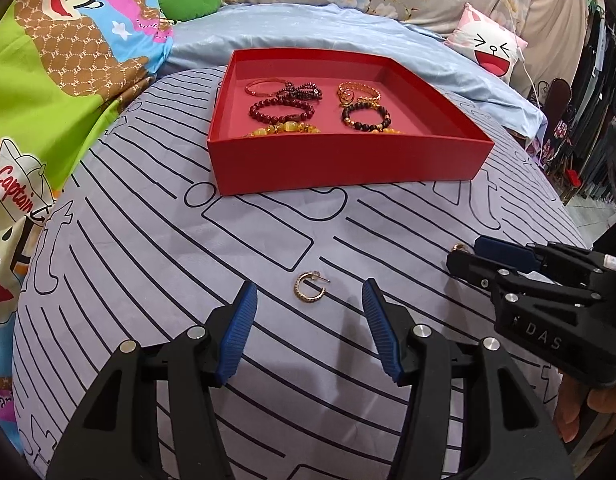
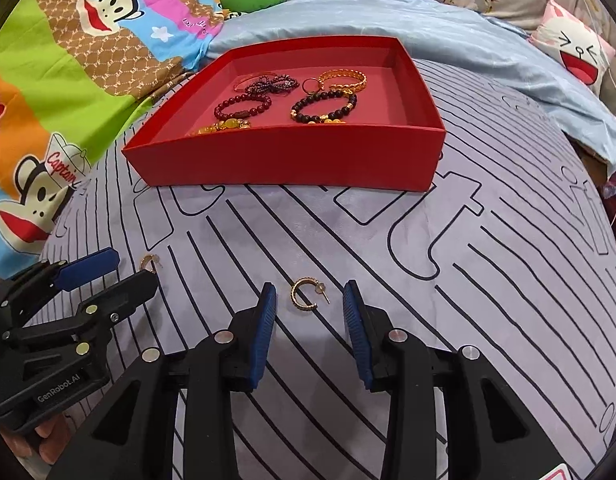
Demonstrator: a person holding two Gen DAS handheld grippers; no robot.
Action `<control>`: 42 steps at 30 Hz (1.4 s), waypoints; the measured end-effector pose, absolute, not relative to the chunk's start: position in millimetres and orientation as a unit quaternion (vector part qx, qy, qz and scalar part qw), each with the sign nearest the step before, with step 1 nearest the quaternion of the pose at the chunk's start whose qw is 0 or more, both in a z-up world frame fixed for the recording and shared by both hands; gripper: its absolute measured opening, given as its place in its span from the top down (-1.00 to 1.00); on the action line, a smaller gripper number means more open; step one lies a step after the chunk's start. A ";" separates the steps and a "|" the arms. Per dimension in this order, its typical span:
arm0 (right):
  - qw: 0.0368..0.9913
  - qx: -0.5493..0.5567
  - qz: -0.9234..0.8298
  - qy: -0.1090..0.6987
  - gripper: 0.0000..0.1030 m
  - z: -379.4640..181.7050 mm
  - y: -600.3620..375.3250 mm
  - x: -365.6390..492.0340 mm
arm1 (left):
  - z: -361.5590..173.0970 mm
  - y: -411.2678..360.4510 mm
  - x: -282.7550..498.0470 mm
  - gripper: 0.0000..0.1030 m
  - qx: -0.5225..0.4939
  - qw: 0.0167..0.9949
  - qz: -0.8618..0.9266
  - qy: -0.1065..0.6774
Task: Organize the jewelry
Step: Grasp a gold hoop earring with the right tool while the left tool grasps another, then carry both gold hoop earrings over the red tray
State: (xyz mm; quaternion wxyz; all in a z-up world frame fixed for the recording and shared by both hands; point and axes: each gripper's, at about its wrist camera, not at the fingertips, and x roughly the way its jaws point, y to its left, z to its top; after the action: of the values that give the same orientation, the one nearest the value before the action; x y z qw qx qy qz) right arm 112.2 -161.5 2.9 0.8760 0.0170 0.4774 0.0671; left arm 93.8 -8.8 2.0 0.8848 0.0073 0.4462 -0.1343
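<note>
With both grippers' jaws spread, each straddling an earring (image 1: 310, 286) (image 2: 306, 294) on the bed at 6 o'clock from the box (image 1: 348, 160), thin hoops may sink into soft fabric and slip the closing pads.

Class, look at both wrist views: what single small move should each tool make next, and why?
Probably close each tool on its own gold hoop earring. The left tool stands open around one earring, and the right tool around the other earring. Both lie loose on the striped sheet, outside the red box.
</note>
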 end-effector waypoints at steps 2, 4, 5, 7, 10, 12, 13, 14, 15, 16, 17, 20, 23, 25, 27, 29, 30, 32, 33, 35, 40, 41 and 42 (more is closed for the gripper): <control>0.877 0.011 0.067 0.476 0.42 2.4 -159.4 112.3 | -0.5 -7.8 96.0 0.00 0.006 0.884 -0.131 0.448; 0.878 0.007 0.065 0.475 0.50 2.0 -158.6 112.5 | -2.8 -7.2 97.4 0.00 0.005 0.884 -0.128 0.450; 0.878 0.006 0.064 0.475 0.58 1.9 -159.0 112.6 | -3.6 -6.8 97.9 0.01 0.005 0.884 -0.127 0.450; 0.878 0.009 0.064 0.475 0.66 1.9 -160.7 113.0 | -4.1 -5.9 98.6 0.05 0.007 0.885 -0.125 0.448; 0.878 0.010 0.064 0.475 0.66 2.3 -161.1 112.9 | -4.2 -6.9 100.5 0.12 0.010 0.886 -0.125 0.447; 0.878 0.010 0.063 0.474 0.66 2.2 -160.4 112.8 | -4.1 -7.8 101.7 0.21 0.011 0.886 -0.126 0.447; 0.878 0.011 0.063 0.475 0.66 2.3 -160.6 112.9 | -4.0 -8.2 102.2 0.29 0.011 0.885 -0.128 0.447; 0.878 0.012 0.063 0.475 0.66 2.2 -160.7 113.0 | -3.9 -8.9 102.5 0.36 0.011 0.885 -0.129 0.447; 0.877 0.015 0.063 0.476 0.66 2.4 -161.2 113.2 | -3.8 -9.2 103.0 0.37 0.011 0.885 -0.129 0.448; 0.877 0.016 0.064 0.476 0.66 2.3 -161.2 113.5 | -3.8 -9.3 103.2 0.40 0.010 0.884 -0.131 0.448; 0.877 0.017 0.064 0.476 0.66 2.4 -161.5 113.6 | -3.8 -9.3 103.4 0.46 0.009 0.884 -0.133 0.448; 0.877 0.021 0.064 0.477 0.66 2.6 -162.6 113.0 | -4.0 -10.7 103.6 0.59 0.009 0.884 -0.136 0.448; 0.876 0.025 0.065 0.477 0.66 3.2 -163.1 112.9 | -3.8 -13.1 104.3 0.65 0.012 0.883 -0.139 0.448; 0.876 0.028 0.065 0.478 0.66 3.6 -163.6 112.1 | -3.7 -14.5 104.1 0.65 0.013 0.883 -0.140 0.448; 0.876 0.032 0.065 0.478 0.66 4.7 -164.3 111.3 | -3.2 -15.3 103.9 0.65 0.013 0.882 -0.141 0.449; 0.876 0.034 0.065 0.477 0.66 6.0 -165.0 110.0 | -2.1 -16.5 104.3 0.65 0.011 0.881 -0.141 0.451; 0.876 0.036 0.065 0.476 0.66 7.3 -165.8 109.4 | -0.9 -16.4 104.3 0.65 0.009 0.880 -0.143 0.452; 0.877 0.038 0.065 0.474 0.66 9.8 -166.9 108.4 | 2.1 -17.1 104.5 0.65 0.008 0.880 -0.142 0.452; 0.877 0.039 0.065 0.474 0.66 11.5 -167.2 108.5 | 4.7 -17.9 104.4 0.65 0.008 0.881 -0.143 0.451; 0.879 0.041 0.066 0.469 0.66 16.0 -168.0 107.5 | 8.3 -19.7 103.9 0.65 0.008 0.881 -0.145 0.450; 0.884 0.044 0.070 0.459 0.66 27.5 -168.6 107.2 | 19.9 -24.0 104.1 0.65 0.009 0.882 -0.149 0.446; 0.886 0.044 0.071 0.457 0.66 30.2 -168.5 107.4 | 22.4 -24.7 104.5 0.65 0.009 0.883 -0.149 0.445; 0.887 0.045 0.072 0.454 0.66 32.8 -168.2 108.1 | 25.7 -25.3 104.8 0.65 0.008 0.884 -0.151 0.443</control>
State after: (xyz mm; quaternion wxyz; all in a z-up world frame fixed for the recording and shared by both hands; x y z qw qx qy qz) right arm 108.1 -168.2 32.8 0.8867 0.0450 0.4545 0.0725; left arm 104.8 -25.3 25.7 0.8840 0.0080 0.4425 -0.1506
